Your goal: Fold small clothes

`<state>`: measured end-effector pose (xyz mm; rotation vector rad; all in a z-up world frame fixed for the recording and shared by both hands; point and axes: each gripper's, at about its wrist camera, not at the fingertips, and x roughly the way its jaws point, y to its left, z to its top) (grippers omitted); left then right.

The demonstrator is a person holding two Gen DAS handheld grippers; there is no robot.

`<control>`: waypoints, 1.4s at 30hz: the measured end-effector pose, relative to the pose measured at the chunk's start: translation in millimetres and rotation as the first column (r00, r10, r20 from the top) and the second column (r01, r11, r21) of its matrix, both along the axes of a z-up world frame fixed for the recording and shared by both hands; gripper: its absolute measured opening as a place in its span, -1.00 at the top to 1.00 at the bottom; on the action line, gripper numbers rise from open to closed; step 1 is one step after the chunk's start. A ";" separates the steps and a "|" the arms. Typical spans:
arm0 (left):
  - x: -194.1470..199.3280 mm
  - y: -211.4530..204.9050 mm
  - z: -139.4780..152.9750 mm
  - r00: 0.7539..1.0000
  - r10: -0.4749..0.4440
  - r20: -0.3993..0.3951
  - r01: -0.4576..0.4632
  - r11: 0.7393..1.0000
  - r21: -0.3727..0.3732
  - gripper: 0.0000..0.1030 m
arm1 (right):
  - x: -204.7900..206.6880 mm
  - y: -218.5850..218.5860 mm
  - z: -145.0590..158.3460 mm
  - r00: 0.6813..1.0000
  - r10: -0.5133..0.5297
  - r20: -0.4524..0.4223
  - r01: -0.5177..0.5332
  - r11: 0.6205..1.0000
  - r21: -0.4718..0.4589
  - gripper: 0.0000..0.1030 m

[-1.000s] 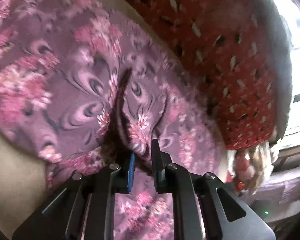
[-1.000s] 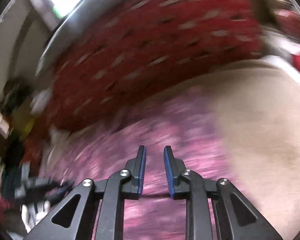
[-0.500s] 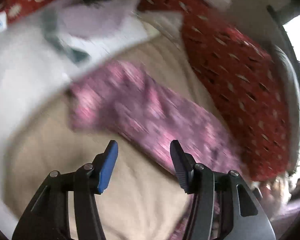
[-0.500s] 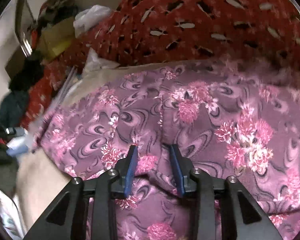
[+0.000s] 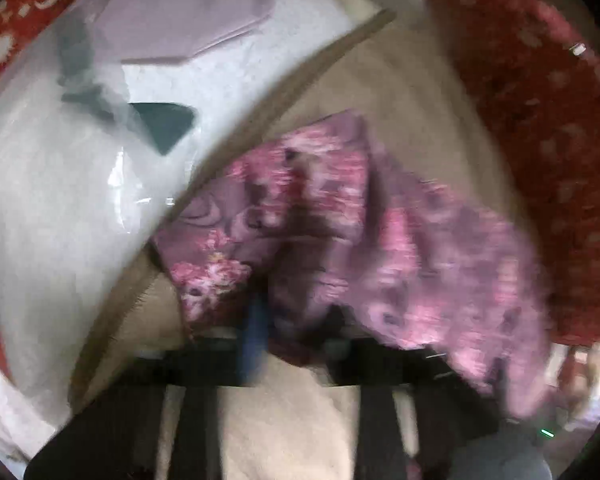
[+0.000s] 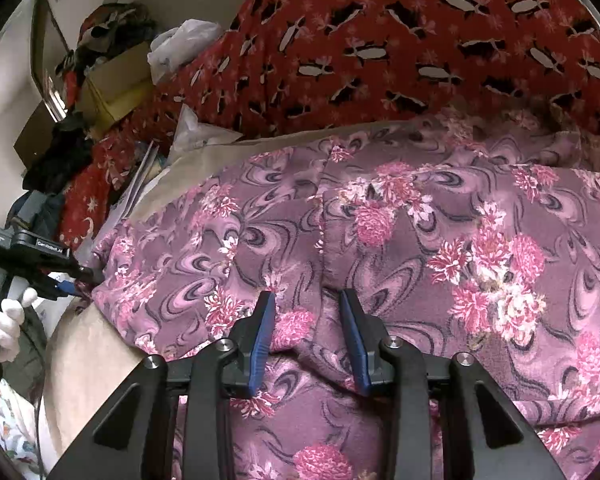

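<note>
A purple garment with pink flowers (image 6: 400, 220) lies spread on a beige surface (image 6: 92, 352). My right gripper (image 6: 307, 320) sits on the garment, its blue-padded fingers (image 6: 260, 336) apart around a raised fold of the fabric. In the blurred left wrist view the garment (image 5: 380, 248) reaches down to my left gripper (image 5: 292, 320), whose fingers straddle its near edge. The left gripper also shows in the right wrist view (image 6: 72, 280), at the garment's left edge, held by a white-gloved hand (image 6: 8, 312).
A red patterned cloth (image 6: 380, 40) lies behind the garment. A white plastic bag with packages (image 5: 100, 160) sits left of the beige surface. Boxes, bags and dark clothes (image 6: 108, 80) crowd the far left corner.
My left gripper has moved forward from above the beige surface to the garment's edge, and its fingers have come closer together. My right gripper has barely moved.
</note>
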<state>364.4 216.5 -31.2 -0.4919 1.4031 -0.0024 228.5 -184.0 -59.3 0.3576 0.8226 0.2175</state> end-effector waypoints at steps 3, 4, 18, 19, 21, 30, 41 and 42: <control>-9.6 3.9 29.0 0.998 0.016 0.052 -0.008 0.989 -0.145 0.89 | 1.1 -2.2 0.3 1.000 0.002 -0.002 -0.002 1.000 0.023 0.30; -12.5 0.0 39.8 0.998 0.012 0.068 -0.001 0.985 -0.172 0.89 | 1.4 -3.2 0.5 1.000 0.003 -0.006 -0.002 1.000 0.028 0.30; -38.8 -162.7 97.0 0.967 -0.210 0.143 0.248 0.901 -0.357 0.89 | -55.0 -104.6 36.7 0.986 -0.166 -0.005 0.166 0.985 -0.050 0.29; -38.2 -178.1 97.1 0.963 -0.230 0.143 0.267 0.893 -0.361 0.89 | -60.9 -117.3 38.2 0.982 -0.191 0.000 0.190 0.978 -0.082 0.27; -40.7 -209.5 98.1 0.952 -0.271 0.142 0.304 0.877 -0.372 0.89 | -70.9 -139.7 37.0 0.973 -0.229 0.002 0.228 0.966 -0.126 0.27; -41.6 -338.4 41.3 0.920 -0.387 0.068 0.371 0.798 -0.474 0.89 | -93.5 -179.4 -0.2 0.959 -0.283 0.019 0.283 0.959 0.012 0.23; -56.3 -306.8 -1.5 0.956 -0.274 0.105 0.281 0.753 -0.596 0.52 | -100.8 -191.6 -4.7 0.960 -0.278 0.034 0.273 0.955 0.112 0.22; -65.7 -285.7 12.3 0.958 -0.228 0.171 0.285 0.756 -0.589 0.20 | -100.4 -194.2 -5.1 0.961 -0.274 0.029 0.268 0.954 0.135 0.22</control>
